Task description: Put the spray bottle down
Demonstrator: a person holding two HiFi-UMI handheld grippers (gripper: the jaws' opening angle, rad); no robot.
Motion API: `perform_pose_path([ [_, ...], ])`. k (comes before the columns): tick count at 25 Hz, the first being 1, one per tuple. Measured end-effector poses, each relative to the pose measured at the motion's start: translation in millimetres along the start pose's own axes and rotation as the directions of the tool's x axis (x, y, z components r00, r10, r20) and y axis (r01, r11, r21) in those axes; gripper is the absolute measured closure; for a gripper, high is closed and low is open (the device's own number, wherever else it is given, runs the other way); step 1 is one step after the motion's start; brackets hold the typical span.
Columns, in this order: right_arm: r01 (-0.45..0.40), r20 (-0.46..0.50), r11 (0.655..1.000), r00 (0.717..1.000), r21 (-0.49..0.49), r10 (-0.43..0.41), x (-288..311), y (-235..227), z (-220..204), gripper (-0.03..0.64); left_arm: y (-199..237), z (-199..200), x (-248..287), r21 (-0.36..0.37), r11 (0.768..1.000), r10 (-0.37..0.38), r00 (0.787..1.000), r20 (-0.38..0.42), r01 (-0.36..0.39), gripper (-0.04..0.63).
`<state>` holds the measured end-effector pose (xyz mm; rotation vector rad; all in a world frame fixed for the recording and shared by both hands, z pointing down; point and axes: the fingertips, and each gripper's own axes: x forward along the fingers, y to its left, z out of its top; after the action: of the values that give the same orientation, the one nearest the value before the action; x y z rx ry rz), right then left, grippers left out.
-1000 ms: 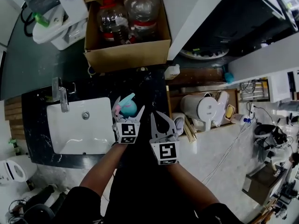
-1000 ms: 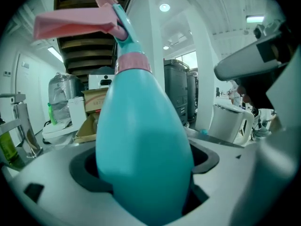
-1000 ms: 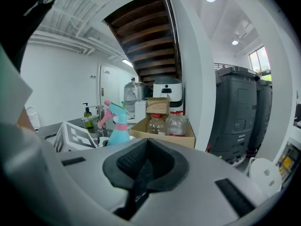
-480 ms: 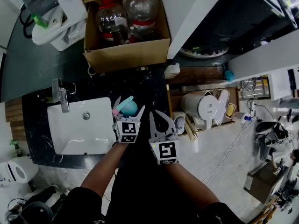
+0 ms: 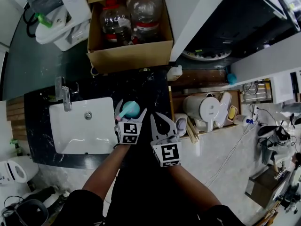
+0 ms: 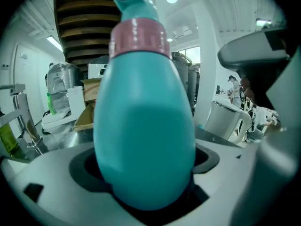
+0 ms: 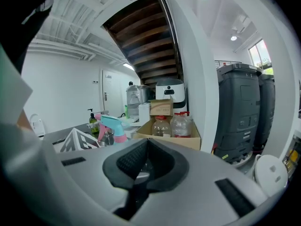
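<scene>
Left gripper [image 5: 130,108] spread wide, clamped round the belly of the teal plastic spray bottle with pink collar [image 6: 143,126]. It holds the bottle upright beside the white sink [image 5: 96,138], over the black counter [image 5: 151,91], likely for set-down. Base contact can't be told. Right gripper [image 5: 156,116] closed, empty, idle alongside.

Counts: 1 spray bottle, 2 grippers, 1 sink.
</scene>
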<state>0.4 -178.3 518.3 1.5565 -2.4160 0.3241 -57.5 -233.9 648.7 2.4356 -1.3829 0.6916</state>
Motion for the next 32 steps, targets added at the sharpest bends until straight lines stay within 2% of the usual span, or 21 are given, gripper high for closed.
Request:
perform_pose_path([
  [8,0.001,-0.002,1.0,1.0,0.01,-0.001,-15.4,0.7,-4.7,0.6,-7.4,-7.8,-6.8,-0.013,1.0,0.014,1.0,-0.017,-0.014,0.138],
  [14,0.008,0.006,1.0,1.0,0.011,-0.008,-27.5,-2.4,-4.7,0.6,-11.4,-6.4,-17.3,0.004,1.0,0.024,1.0,0.007,-0.024,0.14],
  [27,0.005,0.018,1.0,1.0,0.01,-0.005,-50.1,-5.9,-6.9,0.6,-15.8,-19.9,-26.8,-0.065,0.998,0.011,0.999,-0.034,-0.014,0.14],
  [32,0.012,0.01,1.0,1.0,0.009,-0.012,-59.2,-9.9,-12.1,0.6,-3.6,-25.1,-26.0,-0.056,0.998,0.022,0.998,-0.064,-0.026,0.14],
])
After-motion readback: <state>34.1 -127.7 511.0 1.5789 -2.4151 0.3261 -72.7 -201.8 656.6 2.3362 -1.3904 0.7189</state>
